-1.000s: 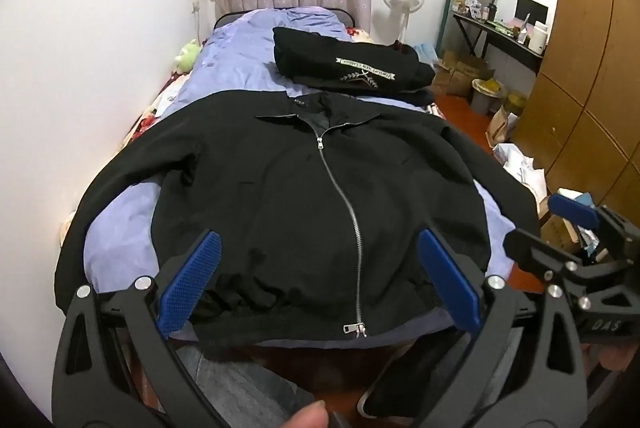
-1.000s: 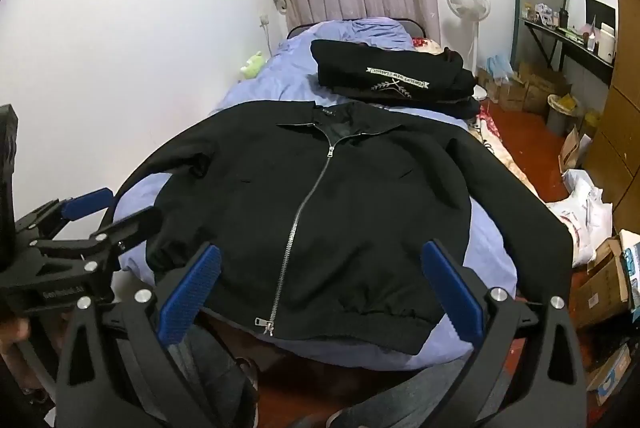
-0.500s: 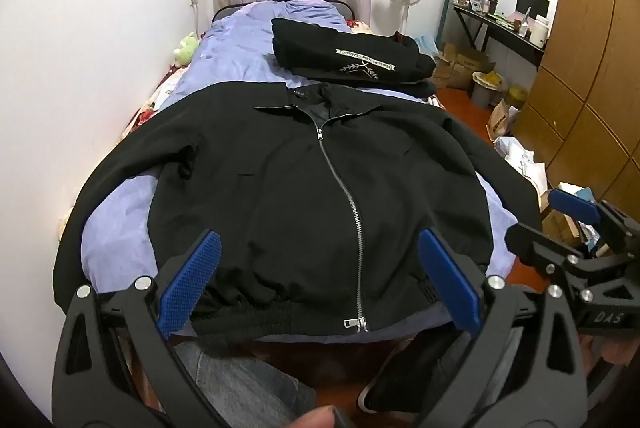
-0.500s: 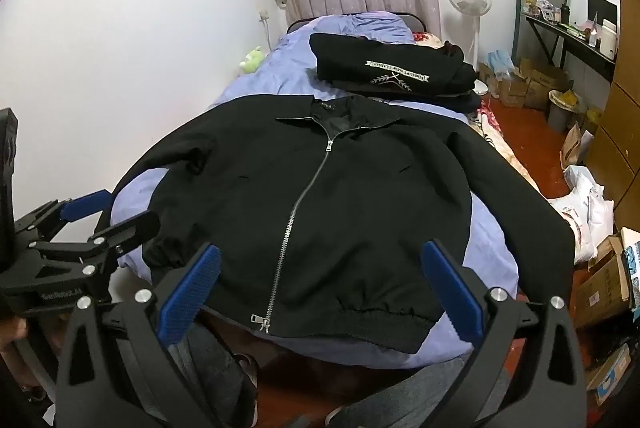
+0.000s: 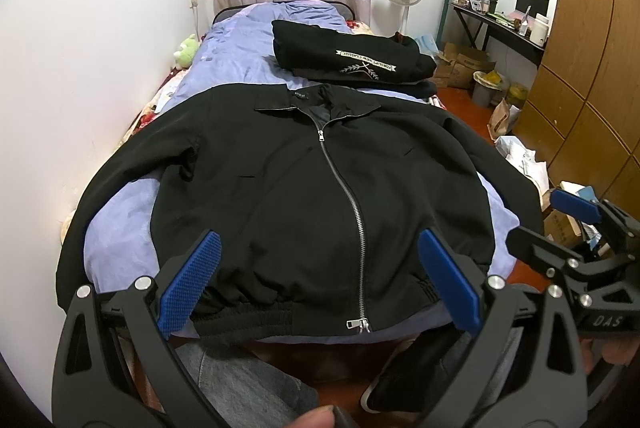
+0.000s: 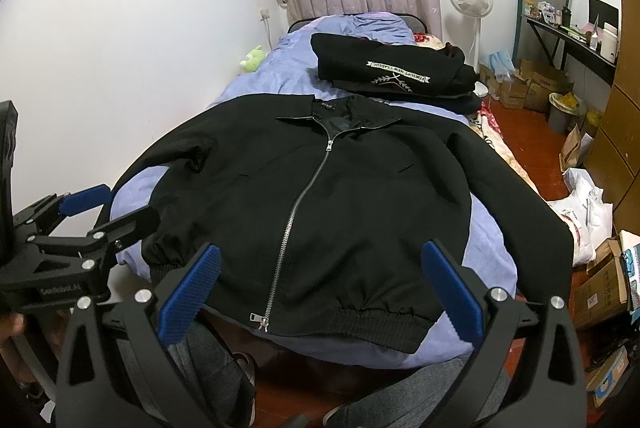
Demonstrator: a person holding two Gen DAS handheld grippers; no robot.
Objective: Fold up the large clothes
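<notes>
Matte black zip jacket (image 5: 320, 196) flat on lavender bed (image 5: 120, 212); left gripper (image 5: 318, 282) and right gripper (image 6: 320, 286) jaws wide, empty.

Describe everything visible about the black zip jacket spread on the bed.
The black zip jacket lies front-up and flat on the blue-sheeted bed, collar toward the headboard, ribbed elastic hem at the near edge. A silver zipper runs closed almost to the fold-down collar, where a small neck label shows. The fabric looks smooth and matte. Both sleeves spread outward and drape off the sides of the bed. Behind the collar sits a folded black garment. Neither gripper touches the jacket; both hover with jaws open.
</notes>
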